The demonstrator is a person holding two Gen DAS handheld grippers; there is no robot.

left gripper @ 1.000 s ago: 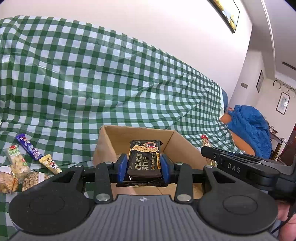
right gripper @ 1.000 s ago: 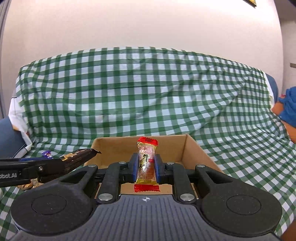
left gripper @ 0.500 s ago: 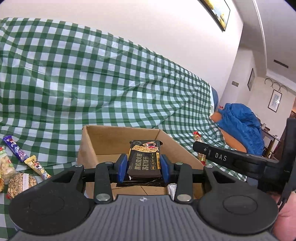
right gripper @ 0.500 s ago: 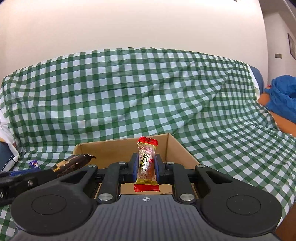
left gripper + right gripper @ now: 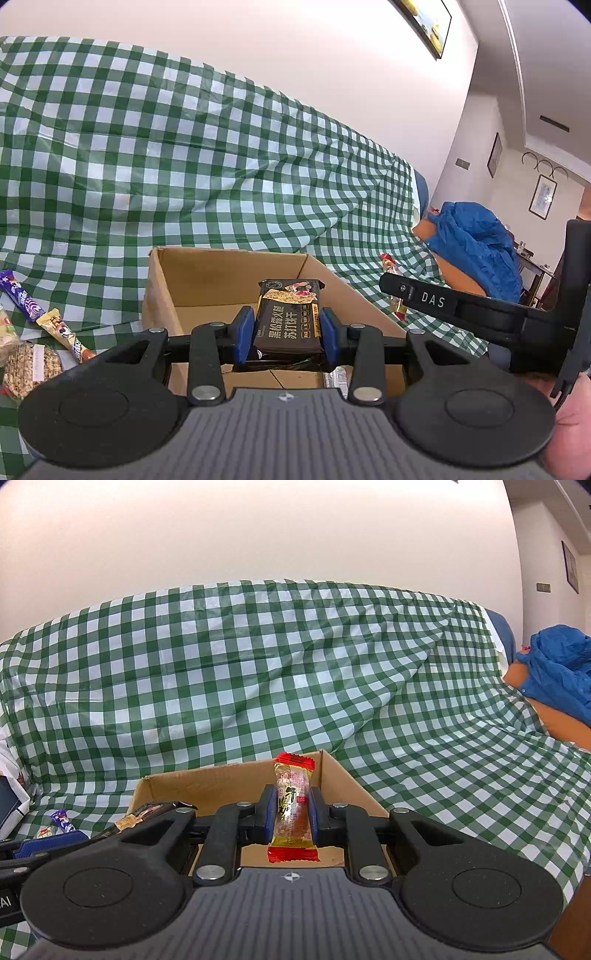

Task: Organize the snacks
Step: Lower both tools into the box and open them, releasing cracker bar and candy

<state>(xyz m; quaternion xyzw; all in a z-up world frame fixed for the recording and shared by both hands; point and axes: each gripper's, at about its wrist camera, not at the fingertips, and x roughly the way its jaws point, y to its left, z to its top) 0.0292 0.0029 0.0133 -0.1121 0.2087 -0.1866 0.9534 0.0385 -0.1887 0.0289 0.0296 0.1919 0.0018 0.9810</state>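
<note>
My left gripper [image 5: 287,334] is shut on a black cracker packet [image 5: 288,317], held over the open cardboard box [image 5: 162,291]. A silver wrapper [image 5: 336,376] lies on the box floor under it. My right gripper [image 5: 291,812] is shut on a gold and red candy bar [image 5: 292,805], held upright above the same box [image 5: 207,782] near its right wall. In the left wrist view the right gripper's body [image 5: 461,314] reaches in from the right. In the right wrist view the black packet's end [image 5: 147,812] pokes in from the left.
Loose snacks lie left of the box on the green checked cloth [image 5: 184,166]: a purple bar [image 5: 20,299], a yellow bar [image 5: 62,332] and a grain cake pack [image 5: 31,369]. A blue jacket [image 5: 476,243] lies at the right. A hand [image 5: 569,424] shows at the lower right.
The left gripper has shifted right with the black packet, so the box sits more centred beneath it. The right gripper has swung its view rightward, still holding the candy bar.
</note>
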